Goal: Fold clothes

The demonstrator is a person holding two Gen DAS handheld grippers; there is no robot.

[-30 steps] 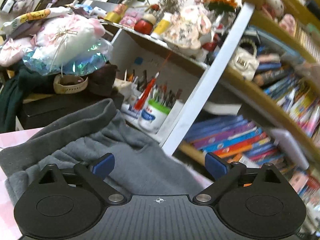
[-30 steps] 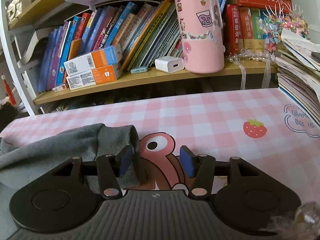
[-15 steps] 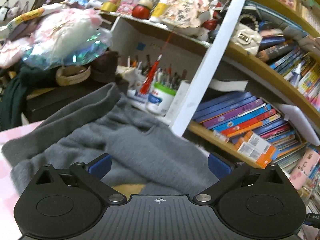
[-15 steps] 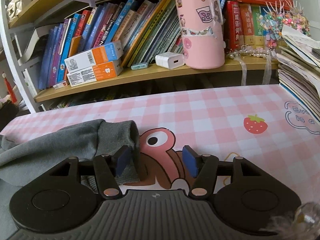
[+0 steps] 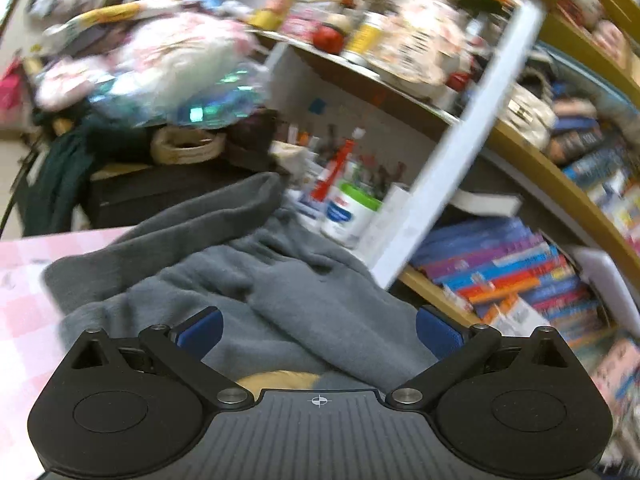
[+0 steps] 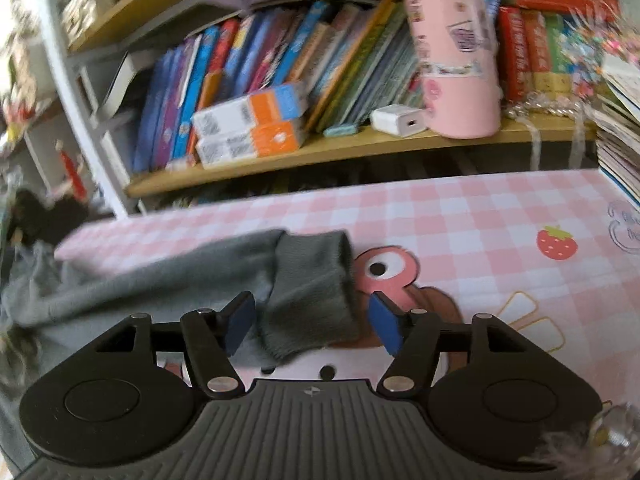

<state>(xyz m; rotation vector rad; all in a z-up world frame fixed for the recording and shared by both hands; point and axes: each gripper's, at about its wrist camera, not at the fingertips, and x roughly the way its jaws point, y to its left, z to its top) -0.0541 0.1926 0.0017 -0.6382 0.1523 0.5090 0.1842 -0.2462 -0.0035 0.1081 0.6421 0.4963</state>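
Both grippers gape wide, holding nothing: left gripper (image 5: 318, 330) over the grey garment (image 5: 304, 304), right gripper (image 6: 310, 326) straddling its cuff (image 6: 310, 288) on the tabletop (image 6: 460, 216)

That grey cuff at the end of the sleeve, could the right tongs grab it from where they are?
Probably yes. The right tongs are open, and the grey cuff already lies between the two blue pads on the pink checked tablecloth. Nothing lies over it; closing should catch it.

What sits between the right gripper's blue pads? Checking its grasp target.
In the right wrist view, the grey garment's ribbed cuff lies between the open right gripper pads.
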